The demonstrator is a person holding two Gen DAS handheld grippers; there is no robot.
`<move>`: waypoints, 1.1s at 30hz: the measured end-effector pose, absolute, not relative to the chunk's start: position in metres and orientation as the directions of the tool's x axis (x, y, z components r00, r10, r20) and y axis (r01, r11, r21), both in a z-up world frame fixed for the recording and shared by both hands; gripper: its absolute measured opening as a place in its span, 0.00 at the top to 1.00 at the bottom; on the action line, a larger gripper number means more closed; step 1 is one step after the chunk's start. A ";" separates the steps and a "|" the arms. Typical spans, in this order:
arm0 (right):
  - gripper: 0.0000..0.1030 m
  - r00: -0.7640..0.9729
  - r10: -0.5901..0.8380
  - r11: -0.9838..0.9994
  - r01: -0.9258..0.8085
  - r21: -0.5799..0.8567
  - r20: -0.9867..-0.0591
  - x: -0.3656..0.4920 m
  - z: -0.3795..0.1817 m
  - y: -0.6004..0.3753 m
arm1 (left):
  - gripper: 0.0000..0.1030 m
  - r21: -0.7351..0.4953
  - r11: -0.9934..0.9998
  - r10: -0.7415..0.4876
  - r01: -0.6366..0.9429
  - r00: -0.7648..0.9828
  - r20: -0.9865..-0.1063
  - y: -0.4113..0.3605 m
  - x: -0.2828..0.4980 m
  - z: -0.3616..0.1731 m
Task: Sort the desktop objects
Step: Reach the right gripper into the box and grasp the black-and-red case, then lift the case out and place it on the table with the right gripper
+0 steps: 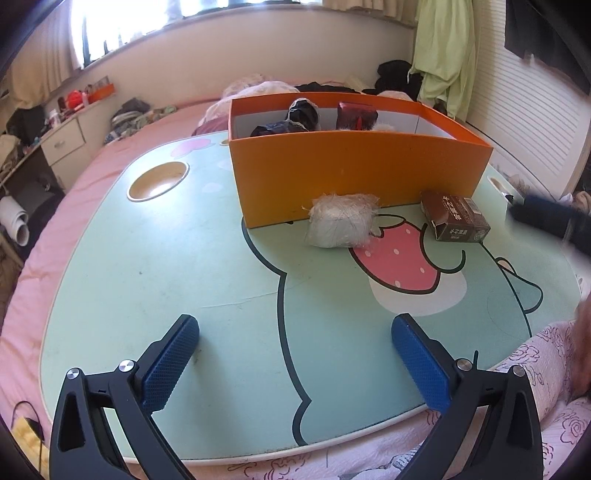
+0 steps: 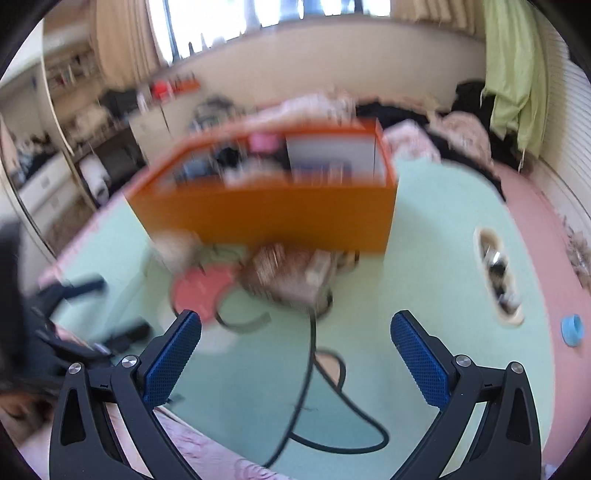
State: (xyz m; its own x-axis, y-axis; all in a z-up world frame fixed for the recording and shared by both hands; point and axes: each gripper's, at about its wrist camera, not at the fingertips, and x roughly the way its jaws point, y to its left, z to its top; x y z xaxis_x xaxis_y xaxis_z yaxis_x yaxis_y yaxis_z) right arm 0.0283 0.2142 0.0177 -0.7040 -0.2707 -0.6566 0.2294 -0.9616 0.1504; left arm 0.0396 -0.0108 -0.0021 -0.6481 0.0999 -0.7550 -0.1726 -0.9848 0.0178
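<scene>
While both claws, left claw [image 1: 295,354] and right claw [image 2: 295,354], hang wide open and empty, a white bundle [image 1: 341,221] and brown carton [image 1: 456,219] wait on the tabletop [image 1: 147,277] beside the orange box [image 1: 354,173], probably still unsorted.

Daylight floods through the blown-out window [image 1: 122,26]; the left wrist view stays sharp, the right smears with motion blur, both edges bowed by fisheye.

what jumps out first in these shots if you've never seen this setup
The orange box stands at the back of the mint cartoon table, with dark wrapped items inside. Just in front of it lie a white fuzzy bundle and a brown carton on its side. The left gripper hangs open over the near edge.
</scene>
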 end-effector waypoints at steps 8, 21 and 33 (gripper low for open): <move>0.05 -0.626 -0.376 -0.927 0.249 0.282 -0.683 -0.062 0.095 0.184 | 0.00 0.017 -0.985 0.100 -0.172 -0.649 -0.754 -0.010 0.040 -0.002; 0.61 -0.392 -0.323 -0.940 0.030 0.339 -0.862 -0.171 0.036 0.166 | 0.00 0.015 -0.984 0.107 -0.177 -0.656 -0.747 -0.011 0.038 -0.001; 0.61 -0.604 -0.422 -0.903 0.216 0.371 -0.676 -0.022 0.090 0.229 | 0.00 0.015 -0.984 0.107 -0.177 -0.657 -0.746 -0.011 0.037 -0.002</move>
State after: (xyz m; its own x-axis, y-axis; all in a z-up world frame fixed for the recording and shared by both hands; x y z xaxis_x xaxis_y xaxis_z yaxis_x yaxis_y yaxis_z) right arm -0.0222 0.2291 0.0899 -0.6040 -0.4217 -0.6762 0.2155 -0.9033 0.3709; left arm 0.0369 -0.0115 -0.0022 -0.6568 0.1070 -0.7464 -0.1770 -0.9841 0.0146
